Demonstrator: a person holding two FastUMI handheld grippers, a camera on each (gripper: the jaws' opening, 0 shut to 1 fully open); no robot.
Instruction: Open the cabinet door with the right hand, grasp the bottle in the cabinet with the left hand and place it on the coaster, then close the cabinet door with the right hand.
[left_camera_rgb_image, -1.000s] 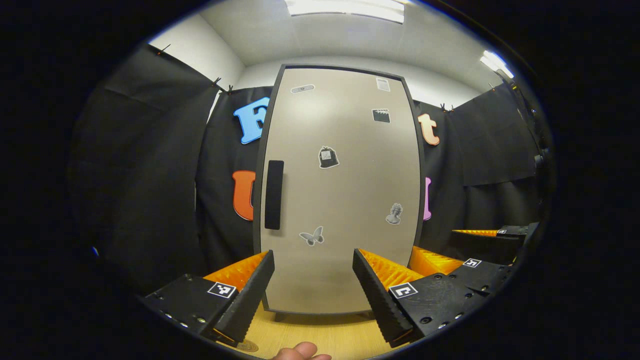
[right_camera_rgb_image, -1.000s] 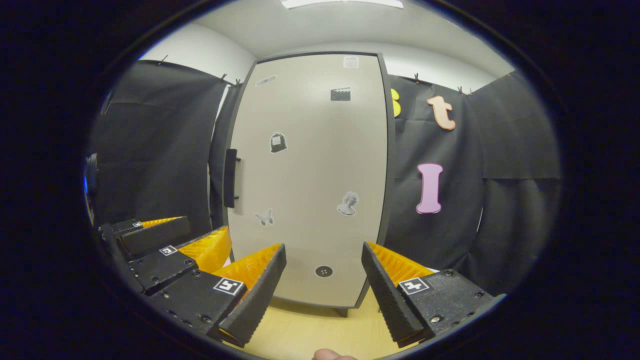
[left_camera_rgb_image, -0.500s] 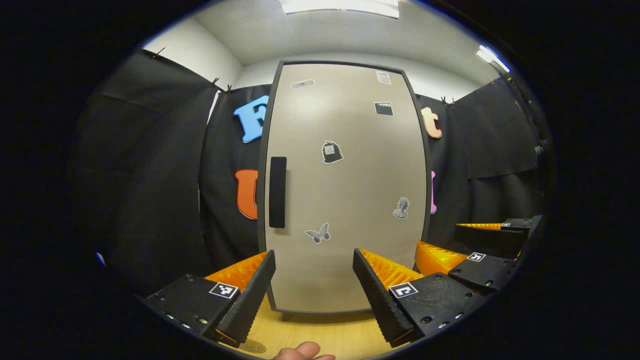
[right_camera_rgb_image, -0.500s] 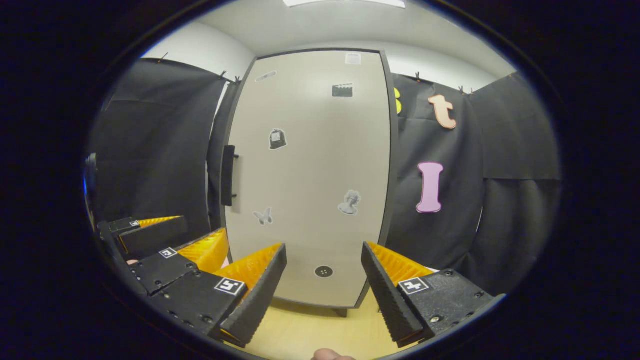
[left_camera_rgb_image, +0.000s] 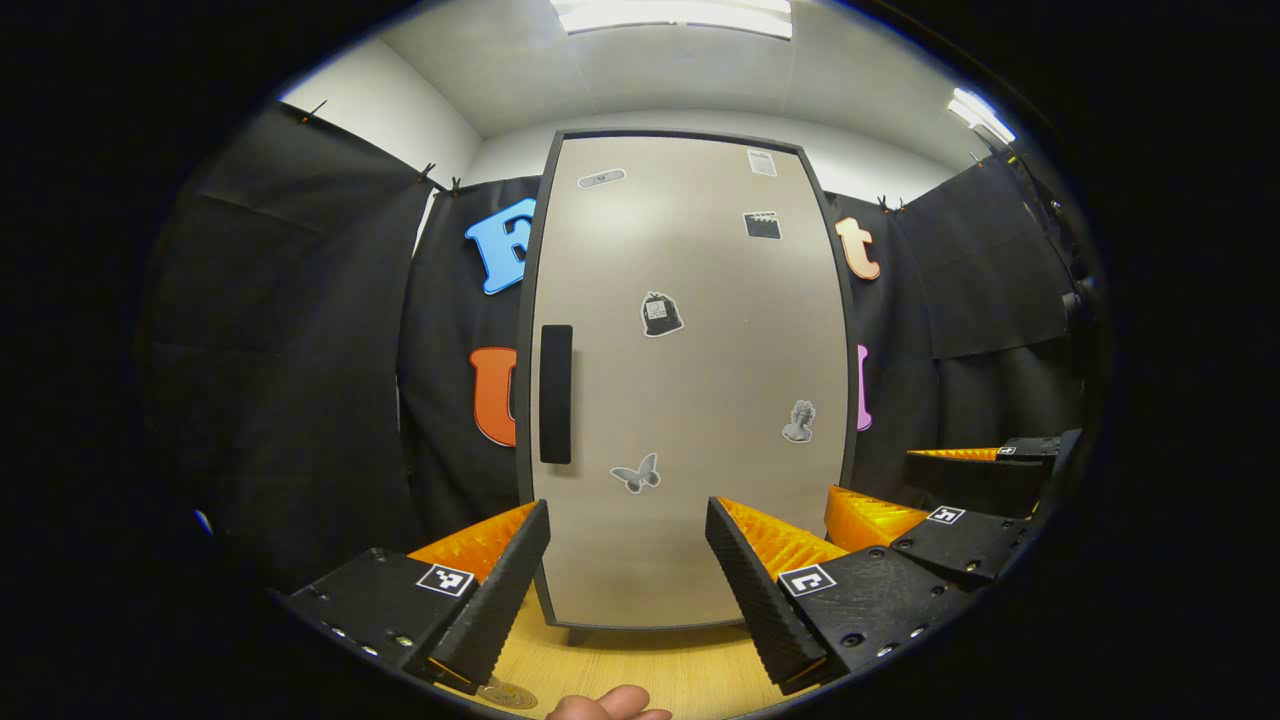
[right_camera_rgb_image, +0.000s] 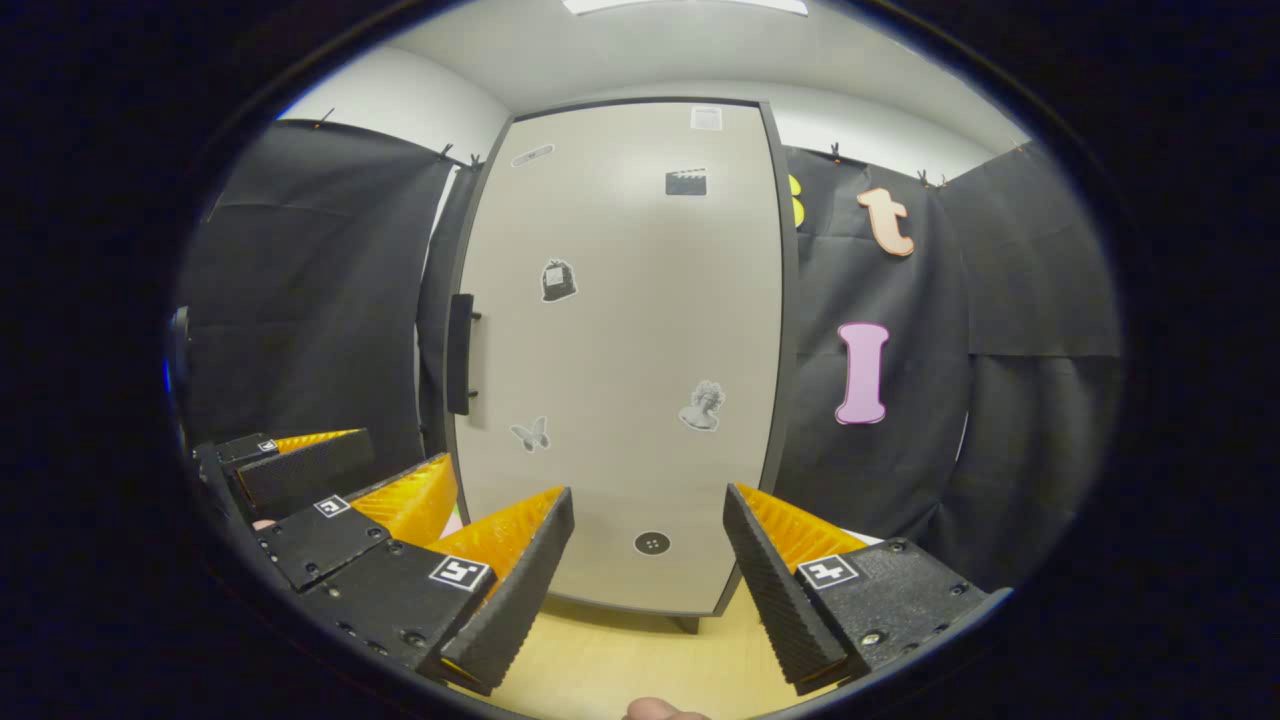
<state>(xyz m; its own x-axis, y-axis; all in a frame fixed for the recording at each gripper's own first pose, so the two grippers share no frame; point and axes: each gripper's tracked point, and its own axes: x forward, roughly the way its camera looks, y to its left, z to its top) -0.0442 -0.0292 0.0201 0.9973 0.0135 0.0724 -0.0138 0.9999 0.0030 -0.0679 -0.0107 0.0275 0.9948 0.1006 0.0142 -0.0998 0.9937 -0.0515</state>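
Note:
The tall beige cabinet door (left_camera_rgb_image: 690, 400) is closed, with stickers on it and a dark vertical handle (left_camera_rgb_image: 555, 393) on its left edge. The bottle is hidden behind it. My left gripper (left_camera_rgb_image: 626, 506) hangs open in front of the door's lower part, with nothing between its fingers. A round tan coaster (left_camera_rgb_image: 508, 693) peeks out on the table below its left finger. In the right gripper view the door (right_camera_rgb_image: 620, 330) and its handle (right_camera_rgb_image: 459, 353) stand ahead, and my right gripper (right_camera_rgb_image: 648, 492) is open and holds nothing. The two grippers hang side by side, both short of the door.
The cabinet stands on a light wooden table (right_camera_rgb_image: 600, 660). Black cloth walls close in on both sides. The right gripper (left_camera_rgb_image: 915, 485) shows at the right of the left gripper view, and the left gripper (right_camera_rgb_image: 360, 470) at the left of the right gripper view. A thumb (left_camera_rgb_image: 610, 703) shows at the bottom.
Both views have drifted only slightly. The door stays closed and both grippers stay open.

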